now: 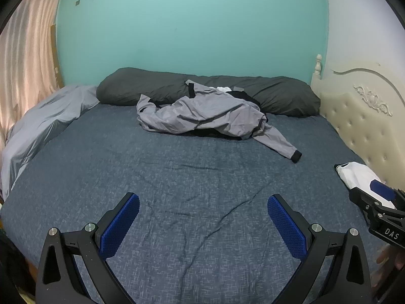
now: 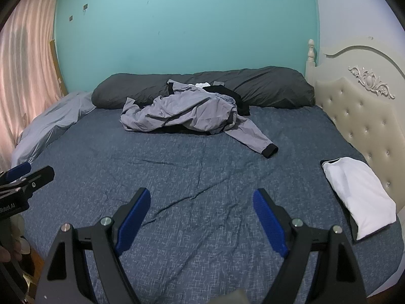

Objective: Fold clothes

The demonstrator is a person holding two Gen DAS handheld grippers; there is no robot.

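- Both tools hover over the near part of the bed [image 1: 202, 177] with nothing between their blue pads: the left tool [image 1: 203, 200] stands at its widest, the right tool [image 2: 201, 195] wide too, so neither holds any cloth yet.
- Grey jacket [image 1: 202, 114] lies crumpled at the far side of the bed, partly against the dark pillow [image 1: 278, 96], well apart from both tools. One sleeve with a black cuff [image 1: 296, 156] trails toward the near right.
- Black and white garments are tangled under and behind the jacket; a pinch into the heap could catch two pieces at once and drag them together.
- Grabbing only the loose sleeve would likely pull the jacket into a longer twist rather than spread it flat.
- Thin, slippery-looking fabric may slide out of a shallow pinch, or the pads may nip the bed sheet along with it, since the sheet already shows wrinkles.
- Reaching that far, a tool could push the pile harder into the pillow, hiding the hem and collar.
- White folded piece [image 2: 359, 197] rests at the near right by the headboard [image 2: 367, 116], just beside the right tool; a careless sweep of that tool could knock it undone.
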